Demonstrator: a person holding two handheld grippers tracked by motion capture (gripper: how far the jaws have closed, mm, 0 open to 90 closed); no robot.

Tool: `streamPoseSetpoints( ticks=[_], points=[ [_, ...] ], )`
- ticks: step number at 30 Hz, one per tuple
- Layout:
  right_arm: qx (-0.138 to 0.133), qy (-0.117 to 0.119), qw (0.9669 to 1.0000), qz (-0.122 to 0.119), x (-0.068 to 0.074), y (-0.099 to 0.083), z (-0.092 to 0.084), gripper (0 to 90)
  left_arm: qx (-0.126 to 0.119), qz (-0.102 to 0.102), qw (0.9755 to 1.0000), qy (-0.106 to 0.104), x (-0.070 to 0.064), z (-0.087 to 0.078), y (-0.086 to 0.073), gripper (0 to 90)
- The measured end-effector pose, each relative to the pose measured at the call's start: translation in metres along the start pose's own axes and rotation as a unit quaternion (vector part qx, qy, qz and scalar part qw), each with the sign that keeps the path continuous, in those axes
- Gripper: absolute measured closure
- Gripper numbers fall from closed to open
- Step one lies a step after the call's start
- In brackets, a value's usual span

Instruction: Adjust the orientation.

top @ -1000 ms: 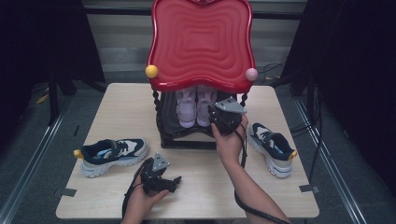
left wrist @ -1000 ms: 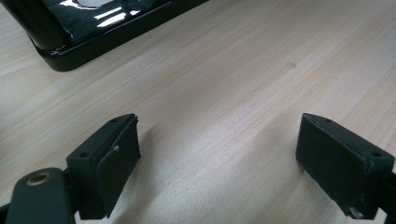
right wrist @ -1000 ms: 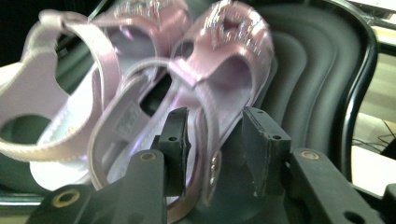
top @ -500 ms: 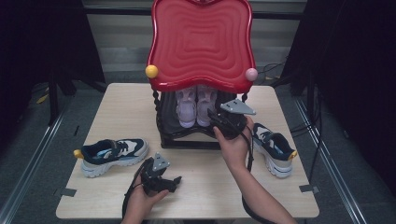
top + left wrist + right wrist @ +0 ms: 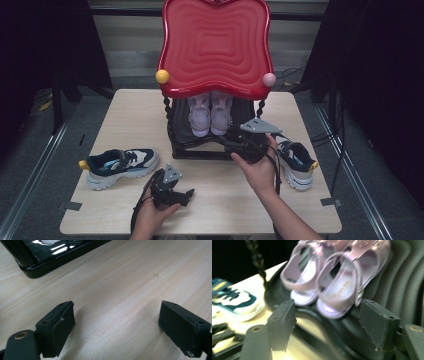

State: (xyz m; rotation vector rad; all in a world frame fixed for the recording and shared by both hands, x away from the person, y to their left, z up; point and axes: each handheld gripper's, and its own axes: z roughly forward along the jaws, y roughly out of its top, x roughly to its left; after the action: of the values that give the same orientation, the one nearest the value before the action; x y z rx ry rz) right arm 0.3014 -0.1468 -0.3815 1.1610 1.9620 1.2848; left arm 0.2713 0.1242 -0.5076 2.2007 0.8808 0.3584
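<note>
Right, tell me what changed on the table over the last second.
The right gripper drew back from the pair of pale pink sandals on the black rack under the red wavy tray, toward the table's right side; its jaws have just been opening, nothing between them. The sandals, both navy-and-white sneakers and the open left gripper stayed put.

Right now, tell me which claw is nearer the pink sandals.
Right. The right claw sits just before the pink sandals, open; the left claw rests farther back on the table.

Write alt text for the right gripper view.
The right gripper, jaws open with nothing between them, faces a pair of pink sandals on a dark ribbed shelf. A blue and white sneaker lies on the table at left.
</note>
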Motion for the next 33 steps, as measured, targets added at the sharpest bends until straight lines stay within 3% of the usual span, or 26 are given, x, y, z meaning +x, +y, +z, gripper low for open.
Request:
streamPoseSetpoints(
  ticks=[10, 14, 27, 33],
  points=[
    [0.031, 0.041, 0.9987, -0.006, -0.006, -0.029, -0.013, 22.4, 0.000, 0.001, 1.0000, 0.000, 0.000, 0.000, 0.000, 13.1],
    [0.043, 0.048, 0.9979, -0.009, -0.008, -0.042, -0.017, 21.0, 0.000, -0.001, 1.0000, -0.001, 0.000, 0.000, 0.000, 13.1],
    [0.072, 0.064, 0.9953, 0.014, -0.017, -0.084, -0.020, 17.8, 0.000, -0.001, 1.0000, -0.001, 0.000, 0.000, 0.000, 13.1],
    [0.085, 0.075, 0.9935, 0.009, -0.020, -0.101, -0.020, 15.2, 0.000, -0.001, 1.0000, -0.001, 0.000, 0.000, 0.000, 13.1]
  ],
)
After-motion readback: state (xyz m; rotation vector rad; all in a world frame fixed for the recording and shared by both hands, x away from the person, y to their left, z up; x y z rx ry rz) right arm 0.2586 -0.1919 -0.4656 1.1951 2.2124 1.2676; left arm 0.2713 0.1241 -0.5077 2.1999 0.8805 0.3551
